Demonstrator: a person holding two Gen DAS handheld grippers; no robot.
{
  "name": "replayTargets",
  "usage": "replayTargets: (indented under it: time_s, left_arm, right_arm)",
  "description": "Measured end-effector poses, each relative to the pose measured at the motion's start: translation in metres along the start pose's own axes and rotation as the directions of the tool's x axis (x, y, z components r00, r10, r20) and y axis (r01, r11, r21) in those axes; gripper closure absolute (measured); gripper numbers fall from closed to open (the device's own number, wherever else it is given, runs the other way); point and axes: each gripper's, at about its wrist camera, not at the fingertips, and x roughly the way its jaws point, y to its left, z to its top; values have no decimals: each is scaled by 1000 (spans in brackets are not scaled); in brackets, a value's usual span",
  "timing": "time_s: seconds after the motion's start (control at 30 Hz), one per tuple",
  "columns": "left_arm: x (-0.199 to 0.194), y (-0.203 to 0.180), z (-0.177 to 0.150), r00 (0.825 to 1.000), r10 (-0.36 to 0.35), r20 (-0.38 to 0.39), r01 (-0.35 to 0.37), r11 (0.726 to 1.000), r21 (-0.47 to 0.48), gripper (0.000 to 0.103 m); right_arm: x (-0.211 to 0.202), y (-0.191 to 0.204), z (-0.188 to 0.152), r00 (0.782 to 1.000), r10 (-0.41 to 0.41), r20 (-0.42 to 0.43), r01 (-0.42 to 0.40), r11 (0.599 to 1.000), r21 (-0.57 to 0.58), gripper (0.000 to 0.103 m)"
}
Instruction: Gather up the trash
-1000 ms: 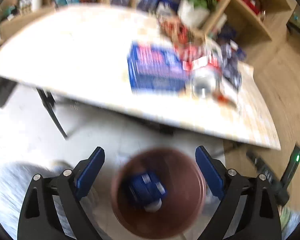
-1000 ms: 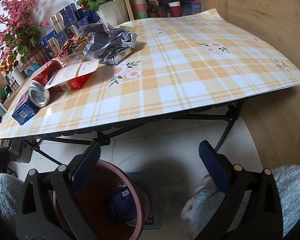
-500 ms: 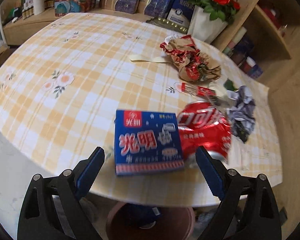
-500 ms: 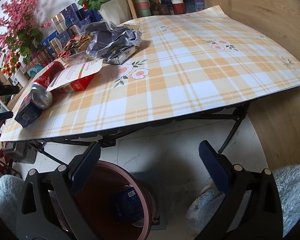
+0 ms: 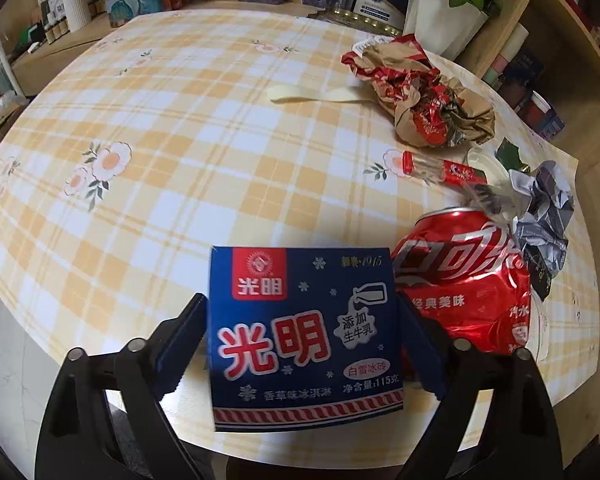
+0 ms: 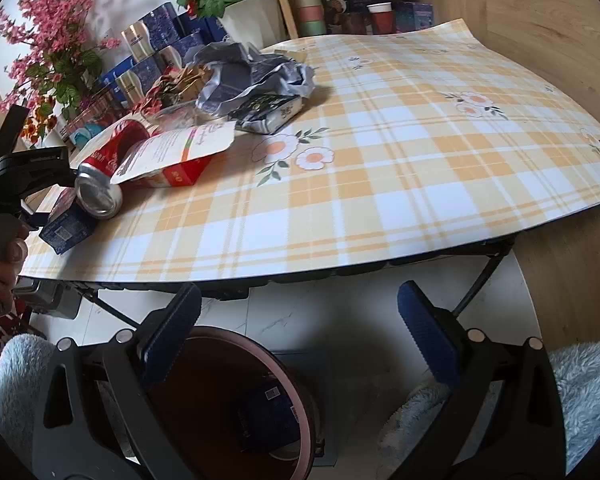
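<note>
The left gripper (image 5: pixel 300 340), which hung over the bin a second ago, now straddles the blue carton (image 5: pixel 306 336) at the table's (image 5: pixel 180 140) near edge, its jaws closing with the carton between them and the pads at its sides, not clearly pressing. Beside the carton lies the red can (image 5: pixel 464 280). Only the right wrist view shows the bin (image 6: pixel 236 408) on the floor below the table edge, another blue carton (image 6: pixel 266 412) inside, and the right gripper (image 6: pixel 300 328) spread wide and empty above it.

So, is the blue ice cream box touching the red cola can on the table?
Touching. In the left wrist view the blue ice cream box meets the dented red cola can along its right edge with no tablecloth between; the right wrist view agrees.
</note>
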Motion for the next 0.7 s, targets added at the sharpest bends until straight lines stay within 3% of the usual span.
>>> replayTargets:
  time_s: [0.13, 0.4, 0.57, 0.7]
  left_arm:
    - [-8, -2, -4, 999, 14, 36, -16, 998, 58, 24]
    - [-54, 11, -18, 989, -73, 132, 60, 993, 102, 24]
    - [-82, 27, -38, 977, -108, 185, 92, 991, 95, 24]
    - [-93, 41, -51, 972, -123, 201, 110, 991, 73, 24]
  right_arm:
    - [1, 2, 0, 1000, 10, -5, -10, 1000, -8, 6]
    - [-11, 11, 9, 999, 25, 34, -23, 998, -63, 5]
    - [-18, 10, 36, 999, 41, -3, -41, 999, 17, 5]
    - [-22, 16, 53, 999, 2, -44, 2, 996, 89, 6]
